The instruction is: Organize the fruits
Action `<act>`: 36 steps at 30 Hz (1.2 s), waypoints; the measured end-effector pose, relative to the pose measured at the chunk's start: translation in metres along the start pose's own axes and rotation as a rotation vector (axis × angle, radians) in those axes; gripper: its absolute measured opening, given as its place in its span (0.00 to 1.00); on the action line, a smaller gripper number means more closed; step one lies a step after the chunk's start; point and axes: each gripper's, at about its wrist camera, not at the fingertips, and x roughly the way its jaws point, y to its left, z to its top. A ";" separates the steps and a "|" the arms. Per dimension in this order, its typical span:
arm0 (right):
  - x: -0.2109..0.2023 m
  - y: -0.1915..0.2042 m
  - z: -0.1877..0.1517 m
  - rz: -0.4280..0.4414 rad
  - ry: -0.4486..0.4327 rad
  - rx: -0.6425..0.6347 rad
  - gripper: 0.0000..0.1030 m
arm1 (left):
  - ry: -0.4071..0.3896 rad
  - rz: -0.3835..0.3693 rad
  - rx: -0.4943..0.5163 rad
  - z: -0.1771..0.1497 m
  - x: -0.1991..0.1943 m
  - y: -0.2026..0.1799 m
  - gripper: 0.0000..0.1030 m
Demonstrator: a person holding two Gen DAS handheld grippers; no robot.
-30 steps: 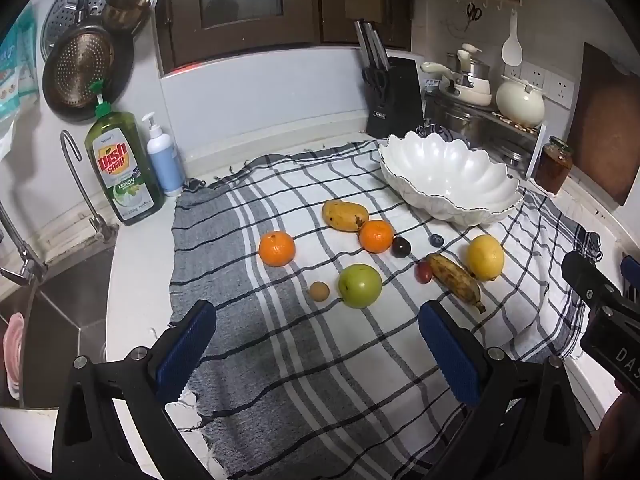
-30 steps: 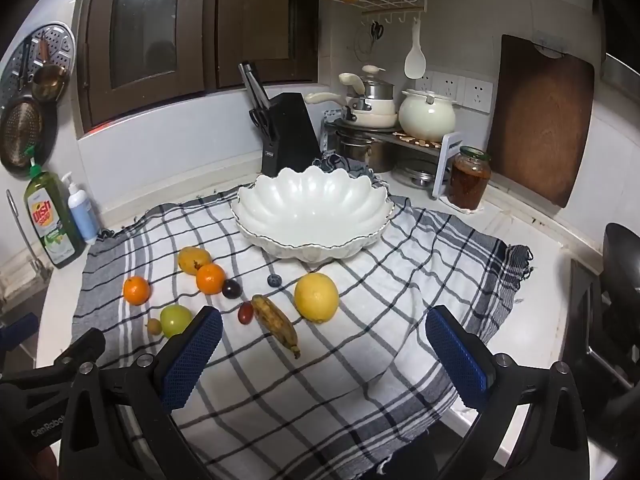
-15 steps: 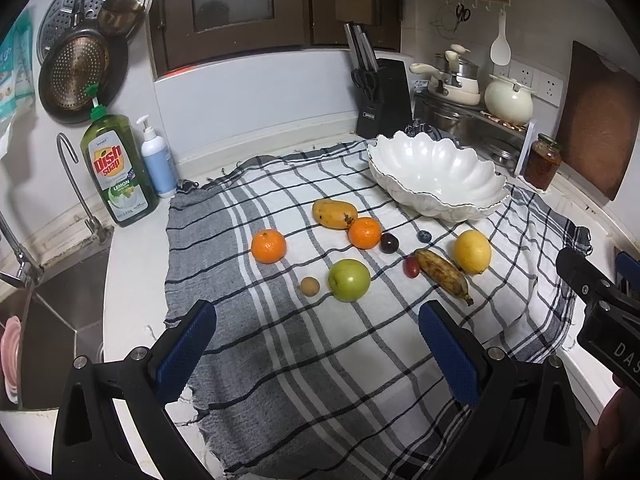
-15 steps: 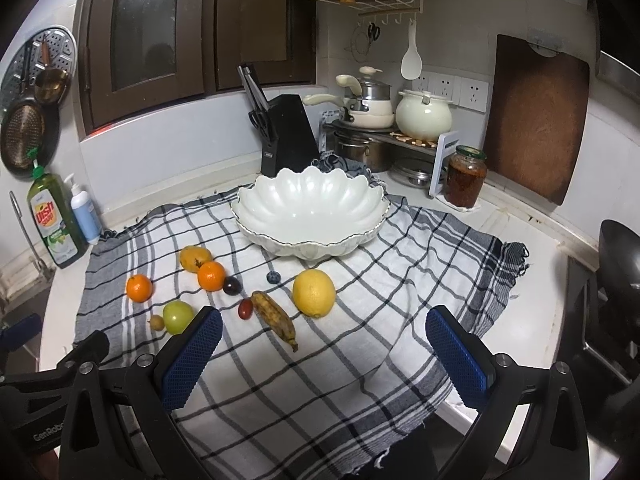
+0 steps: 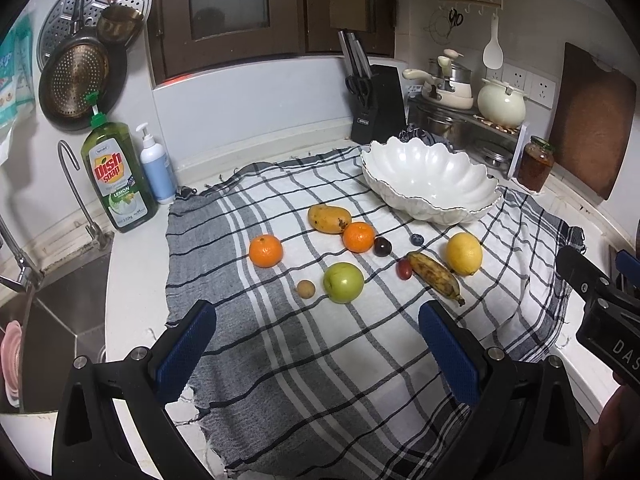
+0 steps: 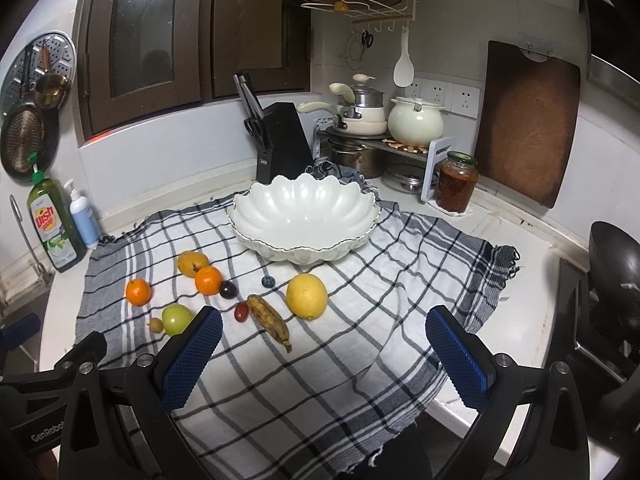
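Fruit lies loose on a checked cloth (image 5: 320, 360): a mango (image 5: 329, 218), two oranges (image 5: 265, 251) (image 5: 358, 237), a green apple (image 5: 343, 282), a spotted banana (image 5: 434, 272), a lemon (image 5: 464, 253), a dark plum (image 5: 382, 246), a red grape (image 5: 404, 269), a blueberry (image 5: 417, 239) and a small brown fruit (image 5: 305, 289). A white scalloped bowl (image 5: 430, 178) stands empty behind them. My left gripper (image 5: 316, 354) hangs open in front of the fruit. My right gripper (image 6: 324, 354) is open too, short of the banana (image 6: 268, 316) and lemon (image 6: 307, 296), facing the bowl (image 6: 304, 216).
A sink (image 5: 52, 320) with a tap, a dish soap bottle (image 5: 118, 184) and a pump bottle (image 5: 157, 168) stand at the left. Behind the bowl are a knife block (image 6: 280, 144), stacked pots (image 6: 362, 120), a jar (image 6: 456, 182) and a cutting board (image 6: 528, 120). A wok (image 6: 618, 272) sits far right.
Both grippers have drawn back and risen a little, so the fruit and bowl look smaller and farther. Nothing on the cloth has moved, and both pairs of fingers stay apart.
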 end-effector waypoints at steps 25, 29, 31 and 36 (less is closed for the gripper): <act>0.007 0.003 0.006 0.005 0.010 0.000 1.00 | 0.023 -0.008 -0.015 0.011 0.008 0.001 1.00; 0.012 0.004 0.010 -0.004 0.013 -0.004 1.00 | 0.034 -0.006 -0.010 0.013 0.013 0.001 1.00; 0.011 0.004 0.008 0.002 0.012 -0.005 1.00 | 0.040 -0.009 -0.013 0.015 0.015 0.001 1.00; 0.020 0.005 0.011 0.008 0.032 -0.008 1.00 | 0.047 -0.003 -0.026 0.018 0.021 0.002 1.00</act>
